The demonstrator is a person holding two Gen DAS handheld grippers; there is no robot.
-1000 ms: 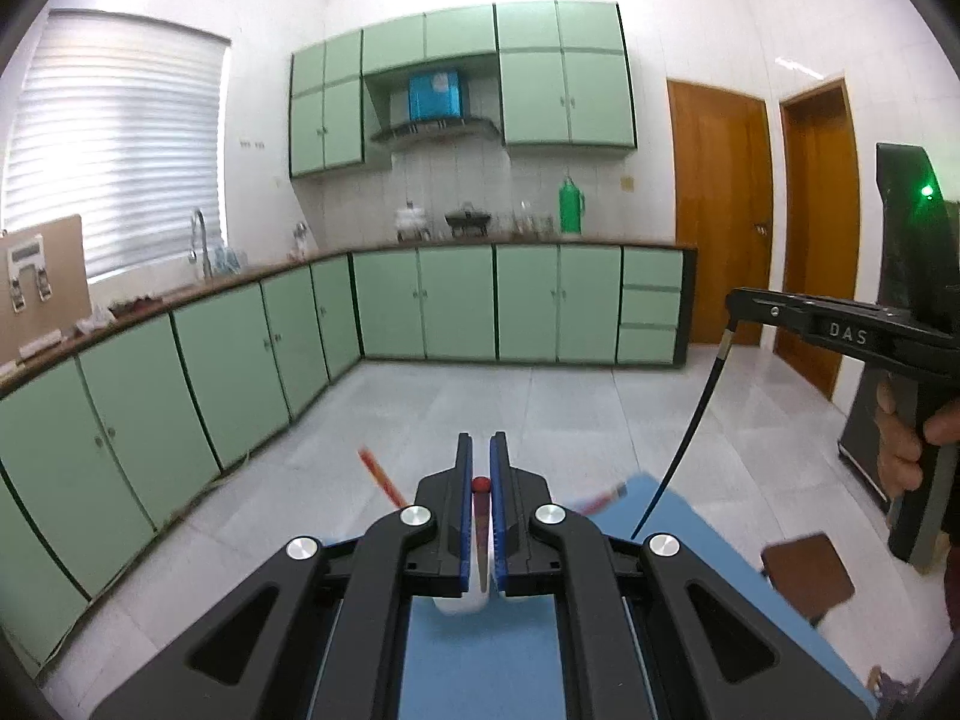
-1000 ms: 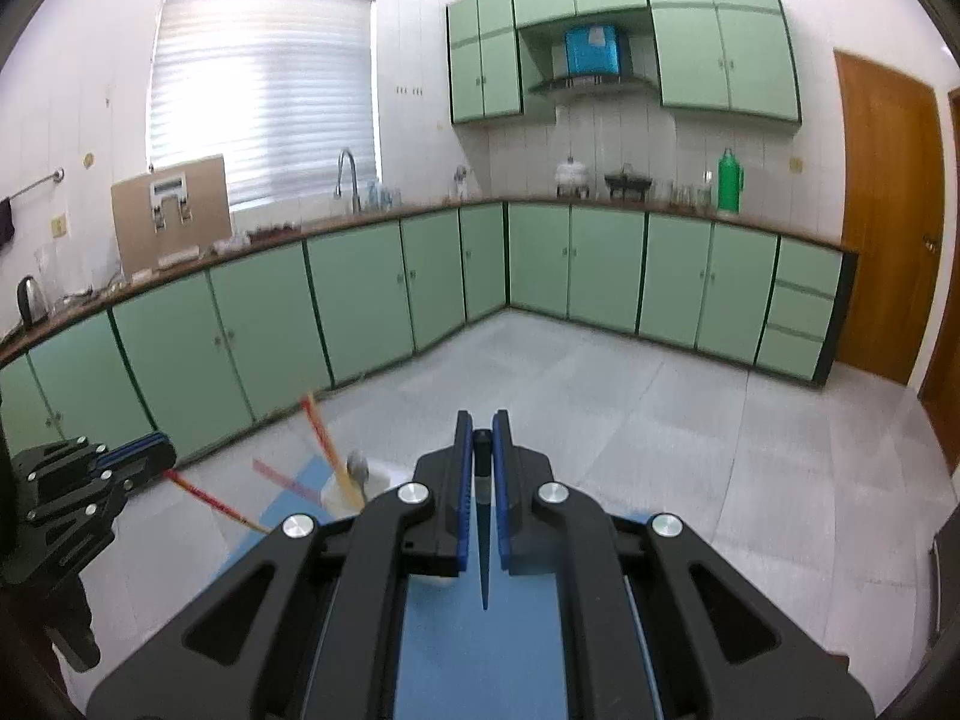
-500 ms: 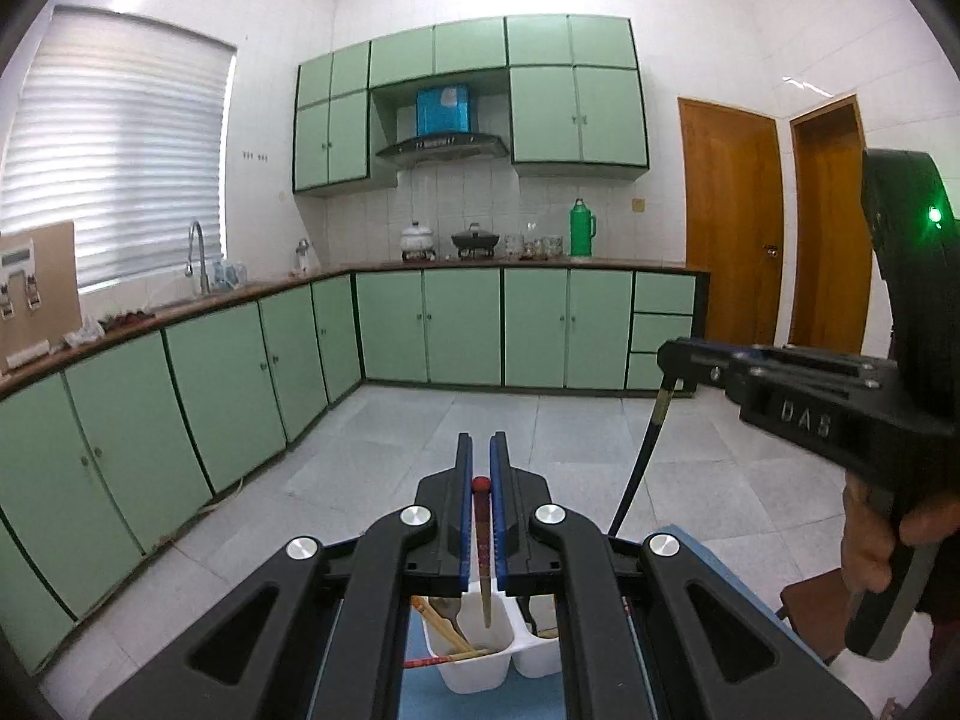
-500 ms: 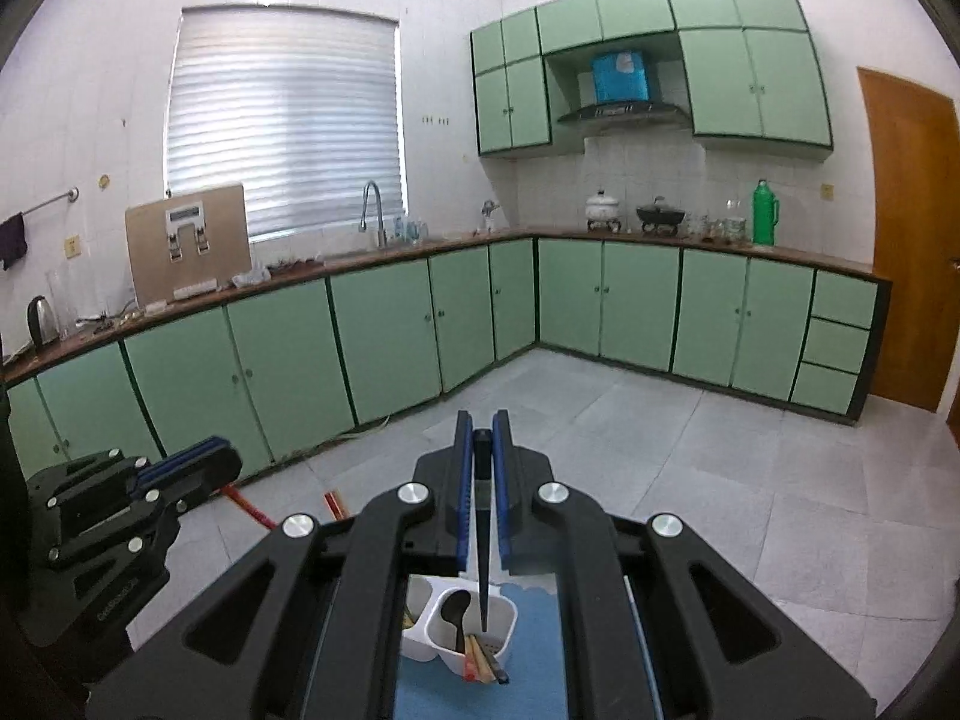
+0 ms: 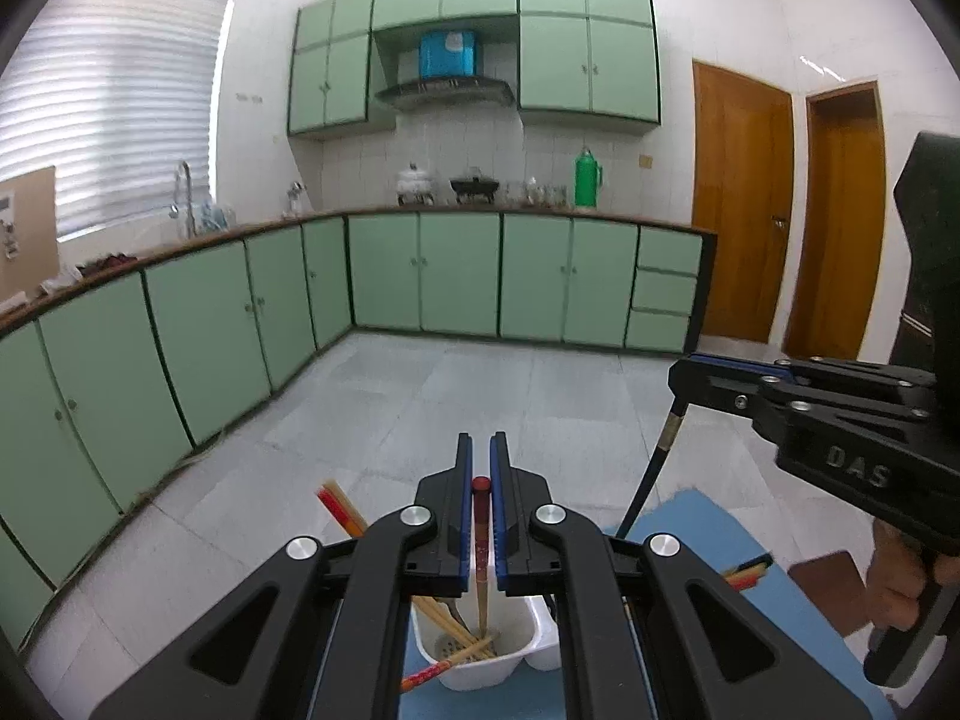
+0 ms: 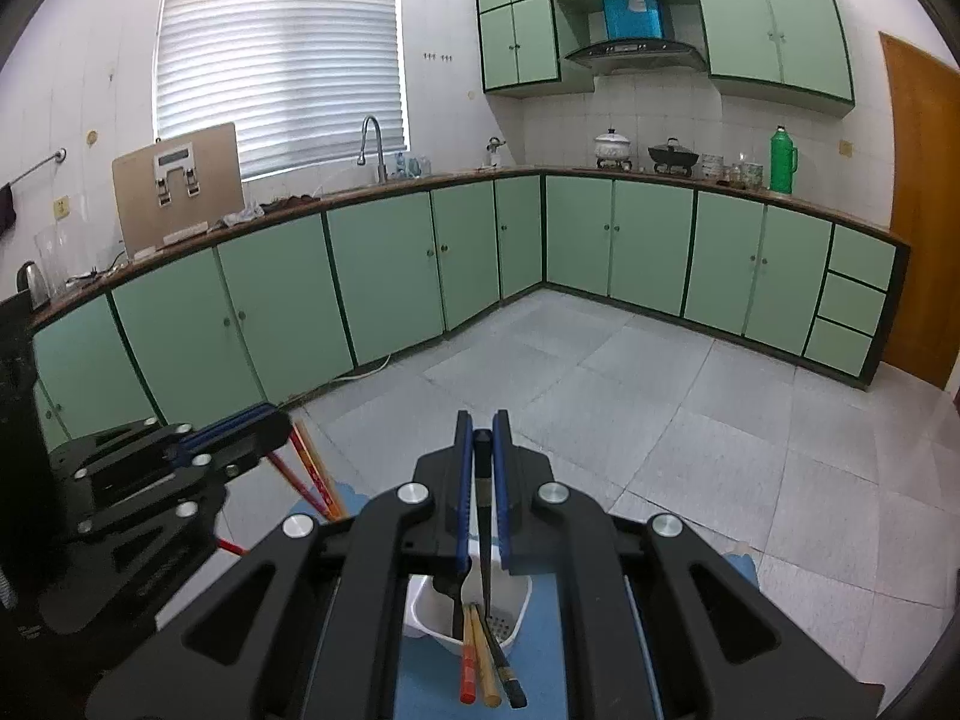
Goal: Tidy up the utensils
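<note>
My left gripper (image 5: 480,444) is shut on a red-tipped wooden chopstick (image 5: 481,531), which hangs upright with its lower end inside a white caddy (image 5: 528,648). The caddy holds several chopsticks and stands on a blue mat (image 5: 690,516). My right gripper (image 6: 481,420) is shut on a black chopstick (image 6: 483,546) that points down into the same caddy (image 6: 420,612). From the left wrist, the right gripper (image 5: 678,375) shows at the right with the black chopstick (image 5: 651,474) slanting down. The left gripper (image 6: 282,423) shows at the left of the right wrist view.
Red and orange chopsticks (image 5: 339,507) lean out of the caddy's left side, and more (image 5: 747,573) lie on the mat at the right. A hand (image 5: 900,594) holds the right gripper's handle. A brown stool (image 5: 834,588) stands beyond the mat. Tiled floor and green cabinets (image 6: 390,276) lie ahead.
Both grippers have moved forward and down over the table. The white caddy has come into view under the fingers, and both held chopsticks now dip into it.
</note>
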